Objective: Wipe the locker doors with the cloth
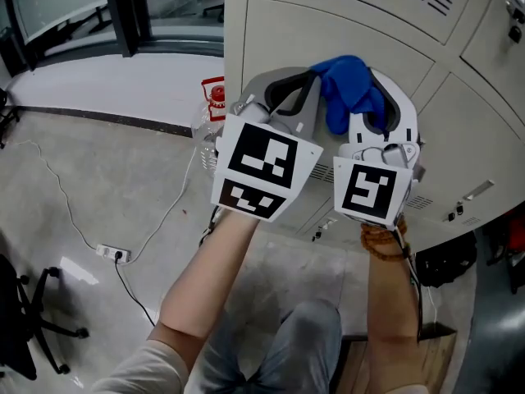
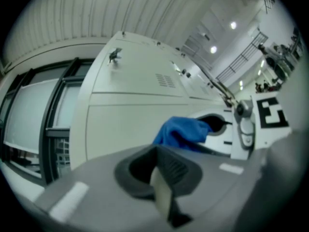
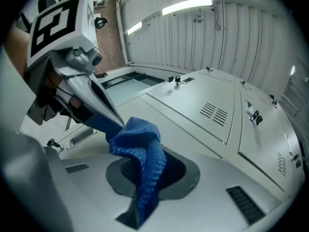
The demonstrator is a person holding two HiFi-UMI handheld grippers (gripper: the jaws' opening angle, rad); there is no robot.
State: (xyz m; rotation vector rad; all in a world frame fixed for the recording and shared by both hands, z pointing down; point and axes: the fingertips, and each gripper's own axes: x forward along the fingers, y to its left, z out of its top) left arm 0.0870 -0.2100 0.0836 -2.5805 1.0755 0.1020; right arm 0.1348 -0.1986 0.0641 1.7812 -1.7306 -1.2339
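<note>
A blue cloth (image 1: pixel 349 89) hangs between my two grippers, raised in front of the beige locker doors (image 1: pixel 353 31). My right gripper (image 1: pixel 371 113) is shut on the cloth (image 3: pixel 142 153), which rises from its closed jaws and folds over to the left. My left gripper (image 1: pixel 316 80) meets the cloth's other end; in the right gripper view its fingers (image 3: pixel 99 103) close over a blue strip of it. In the left gripper view the left gripper (image 2: pixel 161 178) has its jaws together, with the cloth (image 2: pixel 183 132) bunched just past the tips. Both grippers are a short way off the doors (image 3: pixel 203 100).
A clear bottle with a red cap (image 1: pixel 215 97) stands on the floor by the locker's left corner. A power strip (image 1: pixel 111 253) with cables lies on the floor, and a black chair (image 1: pixel 25 310) is at the left. A dark bag (image 1: pixel 447 261) sits lower right. Keys (image 3: pixel 253 116) stick out of the locks.
</note>
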